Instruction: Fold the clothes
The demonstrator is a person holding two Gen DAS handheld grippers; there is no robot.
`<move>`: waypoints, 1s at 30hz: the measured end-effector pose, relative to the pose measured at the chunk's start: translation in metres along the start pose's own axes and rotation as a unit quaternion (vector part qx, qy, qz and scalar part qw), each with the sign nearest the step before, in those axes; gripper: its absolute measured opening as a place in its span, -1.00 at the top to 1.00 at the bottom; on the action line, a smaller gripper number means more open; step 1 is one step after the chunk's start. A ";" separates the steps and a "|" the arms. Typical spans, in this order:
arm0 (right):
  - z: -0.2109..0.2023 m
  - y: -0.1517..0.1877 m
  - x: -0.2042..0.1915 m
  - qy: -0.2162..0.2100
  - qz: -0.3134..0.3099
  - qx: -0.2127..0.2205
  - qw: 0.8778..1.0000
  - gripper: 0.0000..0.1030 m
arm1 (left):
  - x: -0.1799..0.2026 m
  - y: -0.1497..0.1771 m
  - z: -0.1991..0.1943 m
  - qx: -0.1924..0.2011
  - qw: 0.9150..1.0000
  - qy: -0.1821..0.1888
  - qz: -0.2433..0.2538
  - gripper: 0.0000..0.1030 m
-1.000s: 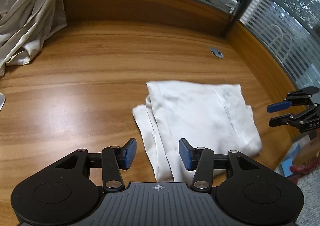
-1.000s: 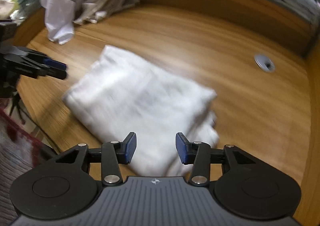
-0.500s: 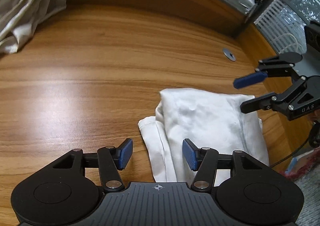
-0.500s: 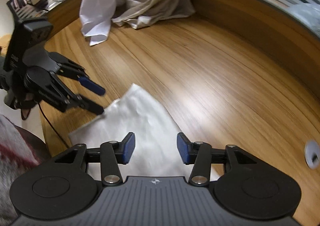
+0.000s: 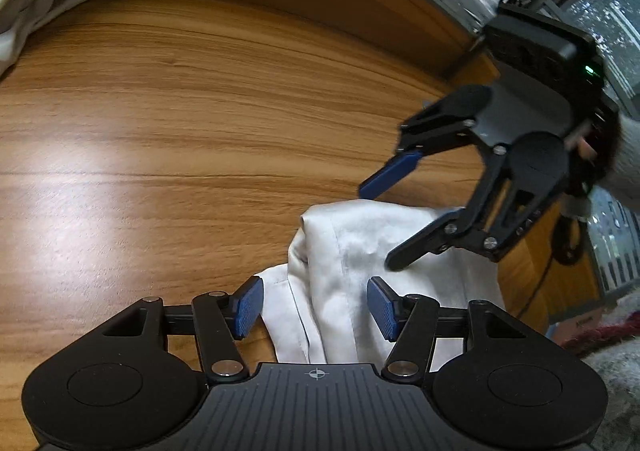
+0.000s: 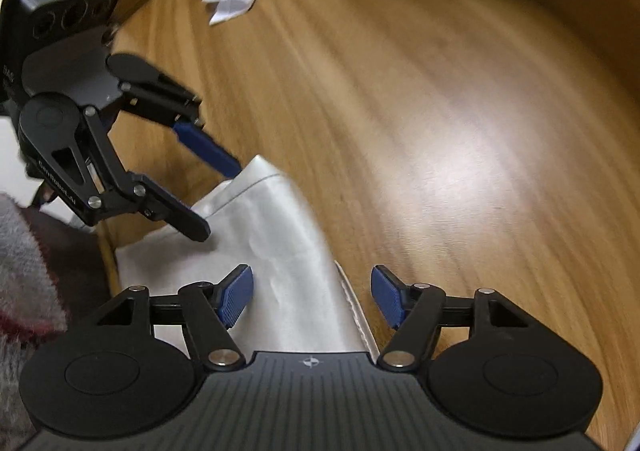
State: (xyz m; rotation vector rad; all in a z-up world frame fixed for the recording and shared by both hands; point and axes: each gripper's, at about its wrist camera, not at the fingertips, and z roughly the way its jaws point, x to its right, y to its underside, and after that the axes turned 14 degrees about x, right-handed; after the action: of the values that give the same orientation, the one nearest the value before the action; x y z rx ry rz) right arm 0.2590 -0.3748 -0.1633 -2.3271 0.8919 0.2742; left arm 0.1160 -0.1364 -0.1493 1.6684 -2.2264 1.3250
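Both my left gripper (image 5: 315, 305) and right gripper (image 6: 312, 297), jaws just widening and released, straddle the folded white garment (image 5: 360, 259); next, clench its edges.

Black claw (image 5: 316, 309) linkages, ribbed blue pads (image 5: 248, 305), silver screws, grey sleeve (image 5: 628, 155).

The right gripper (image 6: 312, 297), jaws just widening, straddles the folded white cloth's (image 6: 280, 251) edge on the wooden table (image 6: 440, 111); the left gripper (image 6: 218, 199) stands open over the cloth's far corner.
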 end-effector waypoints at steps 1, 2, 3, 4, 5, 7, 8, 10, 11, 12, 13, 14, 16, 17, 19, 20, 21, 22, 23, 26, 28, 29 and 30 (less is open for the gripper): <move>0.003 -0.002 0.002 -0.014 -0.005 -0.008 1.000 -0.39 | 0.000 0.000 0.000 -0.002 1.000 0.001 0.005 -0.22; 0.007 -0.003 0.003 -0.025 -0.009 -0.016 1.000 -0.39 | 0.001 0.000 0.000 -0.002 1.000 0.001 0.012 -0.23; 0.010 -0.004 0.004 -0.033 -0.012 -0.023 0.999 -0.38 | 0.001 -0.001 0.000 -0.003 1.000 0.001 0.020 -0.26; 0.013 -0.005 0.004 -0.041 -0.016 -0.030 0.999 -0.35 | 0.001 -0.001 -0.001 -0.002 1.000 0.002 0.026 -0.27; 0.015 -0.005 0.004 -0.049 -0.019 -0.037 0.998 -0.24 | 0.002 -0.002 -0.001 -0.002 1.000 0.003 0.030 -0.27; 0.020 -0.006 0.004 -0.064 -0.020 -0.045 0.997 0.20 | 0.002 -0.006 -0.001 0.003 0.999 0.010 0.035 -0.39; 0.021 -0.005 0.001 -0.068 -0.026 -0.045 0.996 0.52 | 0.002 -0.008 -0.001 0.005 0.999 0.014 0.037 -0.44; 0.019 -0.003 -0.006 -0.070 -0.043 -0.039 0.996 0.79 | 0.001 -0.012 0.001 0.006 0.999 0.028 0.038 -0.48; 0.015 -0.001 -0.010 -0.068 -0.050 -0.031 0.996 0.84 | 0.000 -0.013 0.003 0.003 0.999 0.036 0.039 -0.49; 0.010 0.002 -0.014 -0.065 -0.056 -0.022 0.996 0.85 | 0.000 -0.014 0.006 0.000 0.998 0.044 0.041 -0.51; 0.005 0.003 -0.017 -0.063 -0.057 -0.014 0.996 0.86 | 0.000 -0.015 0.008 -0.004 0.998 0.053 0.043 -0.53; 0.000 0.005 -0.021 -0.061 -0.058 -0.007 0.996 0.87 | 0.000 -0.015 0.011 -0.007 0.997 0.061 0.042 -0.54; -0.011 0.009 -0.032 -0.055 -0.065 0.007 0.996 0.87 | 0.000 -0.016 0.016 -0.014 0.996 0.081 0.035 -0.55; -0.016 0.012 -0.038 -0.053 -0.069 0.012 0.996 0.87 | 0.000 -0.015 0.019 -0.017 0.995 0.093 0.028 -0.55; -0.027 0.017 -0.051 -0.048 -0.078 0.023 0.996 0.87 | 0.002 -0.014 0.022 -0.020 0.992 0.120 0.021 -0.57; -0.032 0.018 -0.055 -0.047 -0.083 0.028 0.995 0.87 | 0.004 -0.013 0.024 -0.022 0.990 0.134 0.020 -0.59; -0.038 0.019 -0.058 -0.047 -0.089 0.032 0.994 0.87 | 0.006 -0.012 0.027 -0.027 0.989 0.146 0.019 -0.63; -0.043 0.020 -0.061 -0.047 -0.095 0.037 0.994 0.87 | 0.008 -0.010 0.030 -0.033 0.987 0.158 0.021 -0.63; -0.047 0.022 -0.065 -0.047 -0.098 0.041 0.993 0.87 | 0.010 -0.009 0.033 -0.041 0.984 0.169 0.023 -0.63; -0.055 0.025 -0.069 -0.046 -0.104 0.049 0.992 0.88 | 0.019 -0.002 0.042 -0.067 0.979 0.189 0.038 -0.63; -0.061 0.027 -0.071 -0.046 -0.103 0.054 0.992 0.88 | 0.024 0.003 0.048 -0.079 0.977 0.197 0.036 -0.59; -0.063 0.028 -0.070 -0.044 -0.102 0.056 0.992 0.88 | 0.026 0.005 0.050 -0.082 0.976 0.198 0.029 -0.57; -0.064 0.029 -0.070 -0.042 -0.100 0.059 0.992 0.88 | 0.027 0.007 0.052 -0.085 0.976 0.198 0.021 -0.50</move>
State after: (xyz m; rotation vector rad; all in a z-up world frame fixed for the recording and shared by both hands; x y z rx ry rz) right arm 0.1853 -0.3943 -0.0994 -2.2566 0.6112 0.2265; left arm 0.1208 -0.1904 -0.1725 1.1833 -2.0778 1.2969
